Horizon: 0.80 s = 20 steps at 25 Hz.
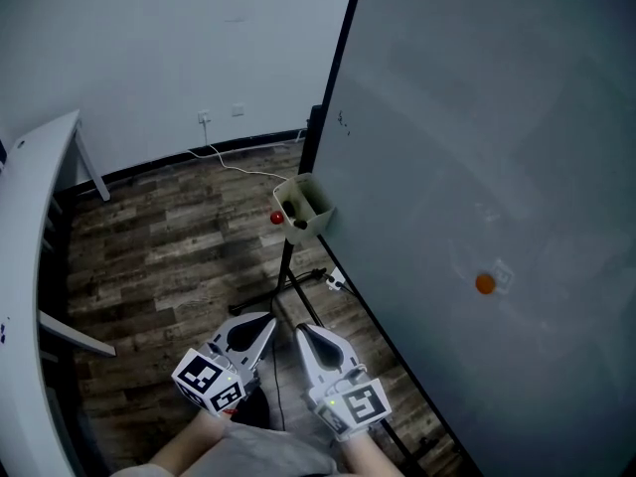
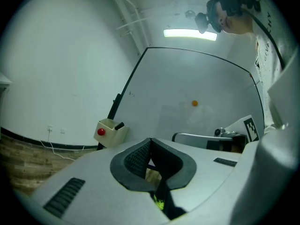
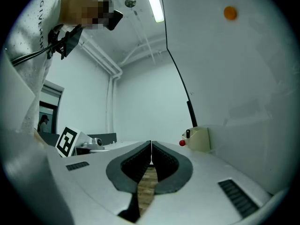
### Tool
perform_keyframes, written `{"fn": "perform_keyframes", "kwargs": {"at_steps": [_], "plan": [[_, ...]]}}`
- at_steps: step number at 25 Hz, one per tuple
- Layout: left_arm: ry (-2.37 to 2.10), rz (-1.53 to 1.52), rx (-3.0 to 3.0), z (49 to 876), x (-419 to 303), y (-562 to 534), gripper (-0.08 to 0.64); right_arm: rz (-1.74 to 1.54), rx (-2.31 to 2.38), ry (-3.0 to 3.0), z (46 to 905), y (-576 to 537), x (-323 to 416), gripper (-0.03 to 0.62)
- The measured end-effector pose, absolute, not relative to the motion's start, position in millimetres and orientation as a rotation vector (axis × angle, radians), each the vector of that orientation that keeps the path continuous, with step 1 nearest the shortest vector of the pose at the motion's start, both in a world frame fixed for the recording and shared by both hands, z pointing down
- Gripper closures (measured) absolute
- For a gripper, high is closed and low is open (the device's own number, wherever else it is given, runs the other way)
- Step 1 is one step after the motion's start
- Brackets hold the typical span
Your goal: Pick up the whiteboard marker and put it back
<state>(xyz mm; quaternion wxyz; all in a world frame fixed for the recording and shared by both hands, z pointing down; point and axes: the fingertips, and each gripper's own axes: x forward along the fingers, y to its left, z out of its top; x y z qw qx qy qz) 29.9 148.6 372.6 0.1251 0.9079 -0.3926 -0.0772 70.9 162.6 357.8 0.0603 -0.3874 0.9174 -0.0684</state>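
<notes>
A beige holder box (image 1: 304, 207) hangs on the left edge of the whiteboard (image 1: 477, 147), with a red round knob (image 1: 276, 218) on its side. A dark whiteboard marker (image 2: 119, 125) stands in the box, its black tip poking out; the same marker (image 3: 188, 133) shows in the right gripper view. My left gripper (image 1: 266, 326) and right gripper (image 1: 302, 334) are held side by side low in the head view, well short of the box, both pointing at it. The left gripper (image 2: 150, 140) and the right gripper (image 3: 151, 144) are both shut with nothing between the jaws.
An orange magnet (image 1: 484, 283) sticks to the whiteboard. The board's dark stand legs (image 1: 283, 284) and a white power strip (image 1: 336, 281) lie on the wooden floor ahead of the grippers. A white cable (image 1: 238, 171) runs to the wall. A white table (image 1: 30, 227) stands at the left.
</notes>
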Motion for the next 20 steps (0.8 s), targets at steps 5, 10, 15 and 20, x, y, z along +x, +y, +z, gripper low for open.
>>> {"fn": "perform_keyframes", "kwargs": {"at_steps": [5,10,15,20], "plan": [[-1.111,-0.223,2.647,373,18,107,0.546,-0.228,-1.211,2.794,364,127,60,0.572],[-1.057,-0.217,2.649,381,13,65,0.546,-0.256,-1.287,2.795,377,87,57,0.572],[-1.000,-0.206,2.650,385,6,34,0.545,-0.242,-1.324,2.770,374,57,49,0.572],[-0.953,-0.194,2.652,395,-3,2,0.546,-0.227,-1.367,2.760,384,25,41,0.572]]}}
